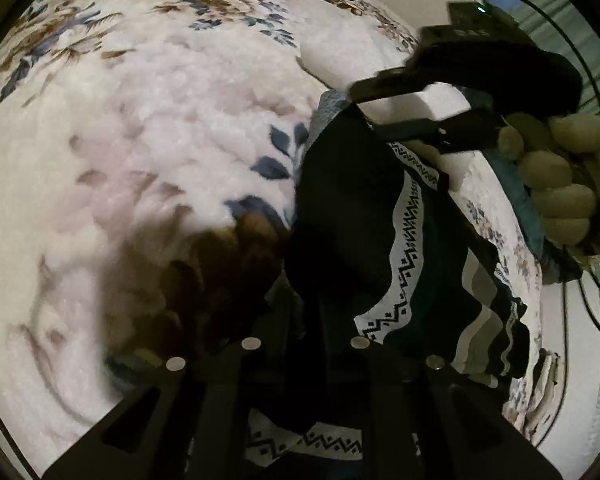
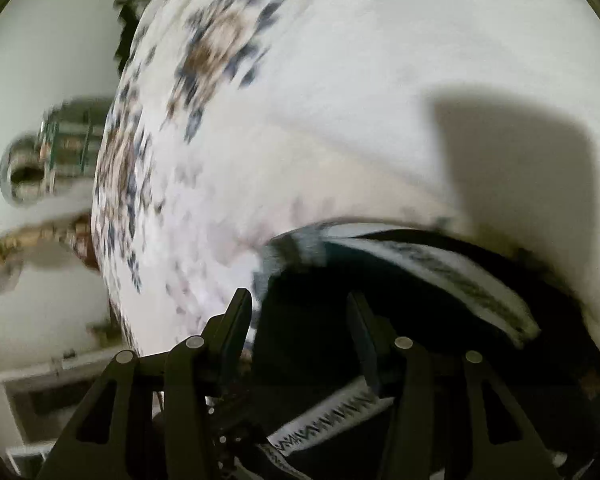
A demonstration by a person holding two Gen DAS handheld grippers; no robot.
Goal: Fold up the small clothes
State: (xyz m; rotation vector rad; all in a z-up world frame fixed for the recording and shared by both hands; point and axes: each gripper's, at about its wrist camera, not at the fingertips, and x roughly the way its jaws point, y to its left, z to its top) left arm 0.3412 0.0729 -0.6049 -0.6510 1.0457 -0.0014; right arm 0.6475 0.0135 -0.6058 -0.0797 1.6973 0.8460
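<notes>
A small dark garment (image 1: 348, 216) with white zigzag-patterned bands hangs over the white floral blanket (image 1: 160, 140). In the left wrist view its cloth covers my left gripper (image 1: 306, 344), so the fingertips are hidden. My right gripper (image 1: 384, 110) shows at the upper right, held by a hand, with its two fingers apart at the garment's top edge. In the right wrist view the right gripper (image 2: 300, 312) has its fingers spread, with the dark garment (image 2: 312, 340) between and below them, blurred by motion.
The floral blanket (image 2: 300, 100) fills most of both views. A pale floor or wall (image 1: 580, 380) lies past the bed's right edge. Blurred metal and wooden objects (image 2: 52, 152) stand at the left of the right wrist view. Cables (image 1: 596, 92) trail from the right gripper.
</notes>
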